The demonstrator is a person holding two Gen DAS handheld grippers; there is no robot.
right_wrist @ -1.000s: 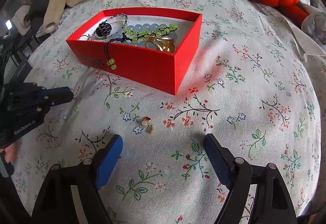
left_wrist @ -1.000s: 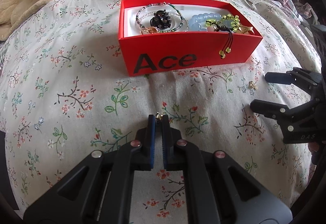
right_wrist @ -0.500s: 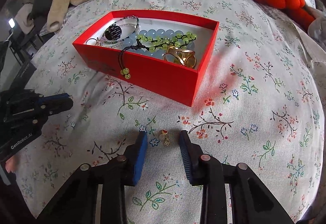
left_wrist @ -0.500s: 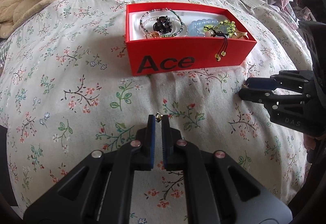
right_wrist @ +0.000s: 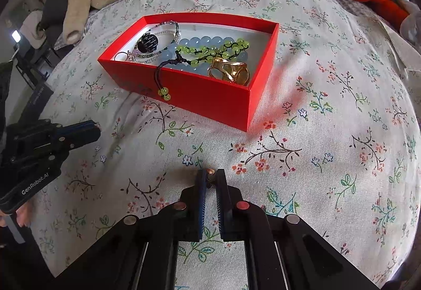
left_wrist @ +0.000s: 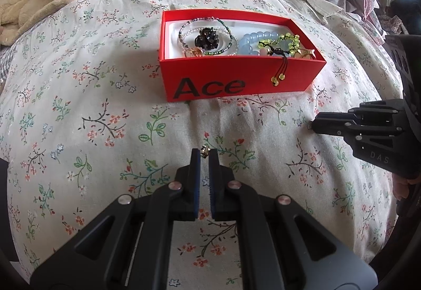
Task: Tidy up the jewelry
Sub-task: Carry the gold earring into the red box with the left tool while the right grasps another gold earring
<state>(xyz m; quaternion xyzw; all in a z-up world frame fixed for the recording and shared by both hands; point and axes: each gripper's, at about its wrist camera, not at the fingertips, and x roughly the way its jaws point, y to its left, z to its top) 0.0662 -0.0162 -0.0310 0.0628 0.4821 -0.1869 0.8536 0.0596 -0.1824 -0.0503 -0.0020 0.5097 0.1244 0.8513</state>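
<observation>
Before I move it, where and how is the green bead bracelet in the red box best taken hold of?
Take the green bead bracelet by its black cord, which hangs over the near wall of the red box and ends in two beads outside. Come from the open front side, above the bedspread. The cord is thin and free there, while the bead loop lies tangled on the blue bracelet inside.

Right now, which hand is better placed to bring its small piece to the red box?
Probably the left. Both tongs pinch a tiny earring, but the left tongs face the box straight ahead. The right tongs see it off to the left, and their earring has only just been gripped.
</observation>
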